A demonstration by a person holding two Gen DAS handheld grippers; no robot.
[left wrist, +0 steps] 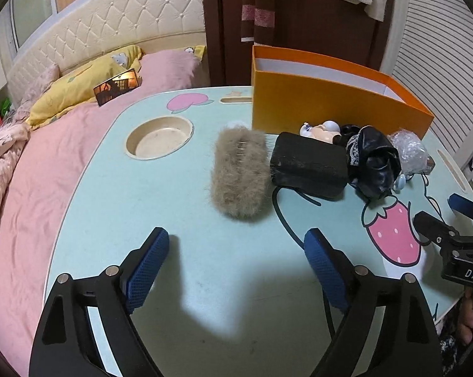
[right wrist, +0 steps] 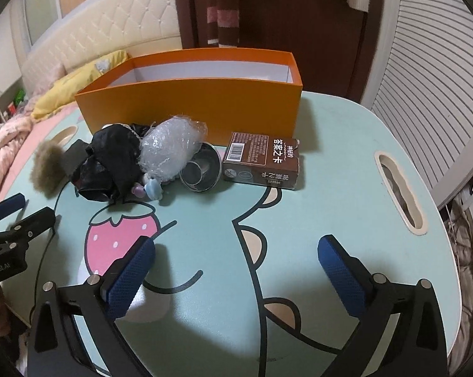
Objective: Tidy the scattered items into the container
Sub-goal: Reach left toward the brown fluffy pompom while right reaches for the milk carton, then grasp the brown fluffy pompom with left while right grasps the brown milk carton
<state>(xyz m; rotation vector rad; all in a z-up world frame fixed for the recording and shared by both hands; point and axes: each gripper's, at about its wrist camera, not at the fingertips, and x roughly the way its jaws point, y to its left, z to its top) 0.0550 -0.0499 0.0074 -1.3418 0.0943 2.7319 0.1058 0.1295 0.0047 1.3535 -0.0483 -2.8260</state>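
Hovering with jaws wide and empty, left gripper point(left wrist: 236, 260) and right gripper point(right wrist: 236, 260) face clutter just before one orange box point(right wrist: 205, 100): one soft furry pouch point(left wrist: 238, 171), best pinched across its middle, one stiff card box point(right wrist: 261, 161), one crinkly bubble-wrap bundle point(right wrist: 170, 147), probably light.

Items point(right wrist: 161, 157) on table point(right wrist: 330, 188), before box point(right wrist: 205, 100).

Orange box point(right wrist: 205, 103), brown card box point(right wrist: 261, 160), strawberry-printed mint table point(right wrist: 346, 188)
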